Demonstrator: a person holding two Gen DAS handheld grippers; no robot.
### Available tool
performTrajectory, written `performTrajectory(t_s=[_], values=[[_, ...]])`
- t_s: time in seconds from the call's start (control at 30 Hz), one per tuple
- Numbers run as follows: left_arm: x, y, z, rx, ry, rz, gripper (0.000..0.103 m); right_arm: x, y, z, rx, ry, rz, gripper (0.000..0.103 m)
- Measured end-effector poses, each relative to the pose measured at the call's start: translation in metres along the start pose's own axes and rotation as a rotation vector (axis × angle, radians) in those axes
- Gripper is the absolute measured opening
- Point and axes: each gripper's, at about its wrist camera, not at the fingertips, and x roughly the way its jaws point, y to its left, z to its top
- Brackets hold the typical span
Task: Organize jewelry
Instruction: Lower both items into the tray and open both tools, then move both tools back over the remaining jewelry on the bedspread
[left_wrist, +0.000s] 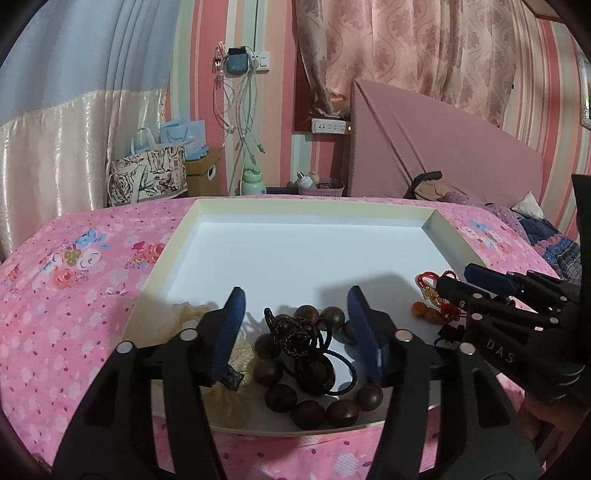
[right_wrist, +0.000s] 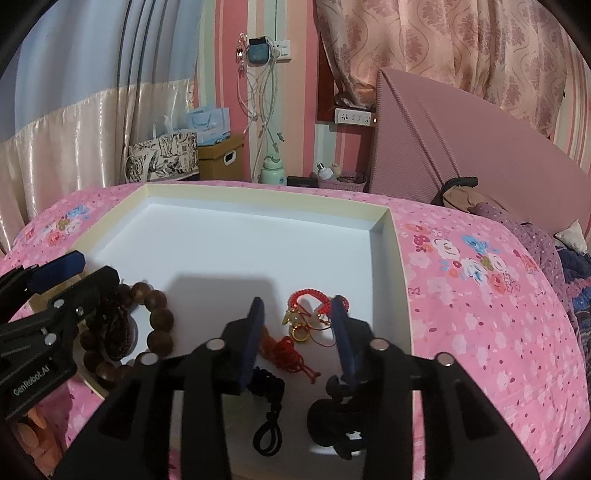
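Note:
A shallow white tray (left_wrist: 314, 204) (right_wrist: 258, 190) lies on a pink floral bedspread. My left gripper (left_wrist: 297, 314) is open over the tray's near edge. Below its blue pads lies a dark wooden bead bracelet (left_wrist: 306, 410) tangled with a dark braided cord (left_wrist: 295, 334) and a black hair tie. A cream scrunchie (left_wrist: 225, 400) sits under its left finger. My right gripper (right_wrist: 298, 310) is open too, with a red cord charm (right_wrist: 308, 299) carrying gold pieces between its pads, untouched. A black cord loop (right_wrist: 267, 435) and a black ornament (right_wrist: 328, 421) lie nearer. Each gripper shows in the other's view (left_wrist: 467, 282) (right_wrist: 85, 275).
The bed's pink headboard (left_wrist: 443, 147) rises at the back right, with rumpled clothes (right_wrist: 535, 240) beside it. Bags, a cardboard box (right_wrist: 219, 157) and a green bottle (right_wrist: 272, 173) stand against the striped wall behind. The far half of the tray floor (left_wrist: 295, 243) holds nothing.

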Motion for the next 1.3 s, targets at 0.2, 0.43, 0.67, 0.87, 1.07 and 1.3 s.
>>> performTrajectory(t_s=[0.2, 0.43, 0.67, 0.87, 1.07, 1.3], values=[[-0.016, 0.006, -0.001, -0.027, -0.077, -0.01, 0.075, -0.015, -0.003, -0.001, 0.02, -0.074, 0.025, 0.046], [-0.058, 0.039, 0.03, -0.167, -0.146, -0.052, 0.076, -0.048, -0.023, 0.011, 0.122, -0.193, 0.073, 0.05], [-0.126, 0.071, 0.046, -0.108, -0.217, 0.017, 0.087, -0.05, -0.048, 0.008, 0.188, -0.169, 0.068, 0.052], [-0.161, 0.141, -0.014, -0.012, -0.162, 0.17, 0.088, -0.056, -0.062, 0.008, 0.215, -0.178, 0.056, 0.052], [-0.15, 0.223, -0.063, -0.133, -0.112, 0.262, 0.09, -0.074, -0.073, 0.008, 0.222, -0.205, 0.02, 0.054], [-0.143, 0.242, -0.069, -0.192, -0.101, 0.226, 0.09, -0.102, -0.073, 0.002, 0.21, -0.213, -0.043, 0.054]])
